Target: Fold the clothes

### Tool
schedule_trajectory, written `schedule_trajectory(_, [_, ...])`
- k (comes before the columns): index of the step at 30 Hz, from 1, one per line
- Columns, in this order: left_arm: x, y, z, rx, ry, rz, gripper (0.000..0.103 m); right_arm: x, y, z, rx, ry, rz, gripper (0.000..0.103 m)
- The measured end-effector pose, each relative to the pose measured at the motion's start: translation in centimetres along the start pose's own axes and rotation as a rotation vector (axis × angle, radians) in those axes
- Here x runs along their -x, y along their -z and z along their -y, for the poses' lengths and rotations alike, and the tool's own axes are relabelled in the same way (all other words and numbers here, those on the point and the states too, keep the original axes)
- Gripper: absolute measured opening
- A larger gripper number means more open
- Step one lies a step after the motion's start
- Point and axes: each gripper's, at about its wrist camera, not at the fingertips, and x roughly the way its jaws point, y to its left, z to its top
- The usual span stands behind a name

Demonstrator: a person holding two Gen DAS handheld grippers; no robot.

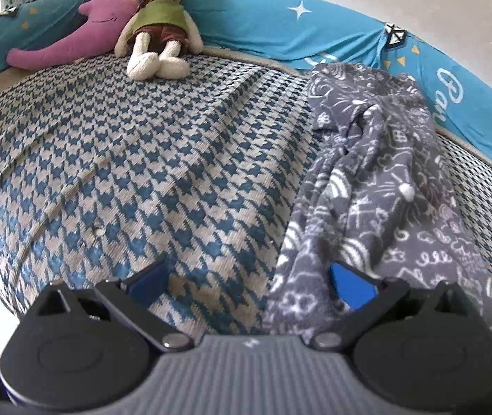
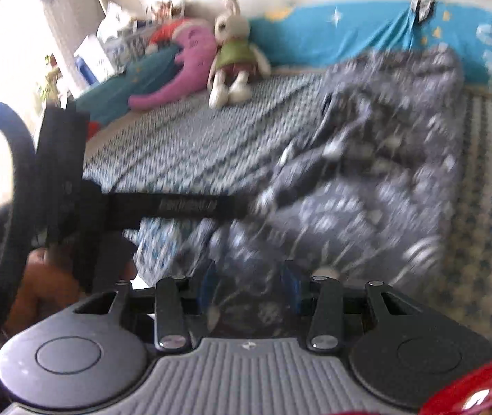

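While my left gripper [image 1: 249, 278] hovers low over the bed's blue-and-cream houndstooth cover [image 1: 135, 159], its blue-padded fingers [image 1: 351, 285] stand spread wide and released, with nothing between them. Its right finger sits against the near edge of the grey fleece garment with white doodle print [image 1: 377, 180], which lies crumpled in a long heap on the cover, running away toward the turquoise star-print sheet [image 1: 280, 24] along the wall.

From my right wrist view, heavily blurred, my right gripper [image 2: 247, 290] has its fingers drawn in around a fold of that same garment [image 2: 384, 173], grasping the near end. A black strap [image 2: 176, 205] crosses the left of that view.

At the far edge a cream plush rabbit in a green vest [image 1: 157, 24] sits beside a purple moon-shaped cushion [image 1: 87, 27].
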Motion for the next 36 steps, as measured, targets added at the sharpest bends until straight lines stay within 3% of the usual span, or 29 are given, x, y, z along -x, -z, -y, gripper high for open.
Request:
schedule_trajectory(3, [0.0, -0.1, 0.0, -0.006, -0.009, -0.006, 0.103, -0.2, 0.4, -0.8, 0.031, 0.004, -0.001, 0.047])
schedule_trajectory(15, [0.6, -1.4, 0.8, 0.044, 0.021, 0.018, 0.103, 1.2, -0.1, -0.7, 0.035, -0.042, 0.018, 0.047])
schedule_trajectory(28, [-1.4, -5.3, 6.1, -0.003, 0.091, 0.024, 0.103, 4.4, -3.8, 4.2, -0.028, 0.054, 0.097, 0.049])
schedule_trajectory(36, [-3.8, -8.4, 9.4, -0.066, 0.095, 0.029, 0.103, 4.4, -5.7, 8.4, -0.089, 0.133, 0.112, 0.049])
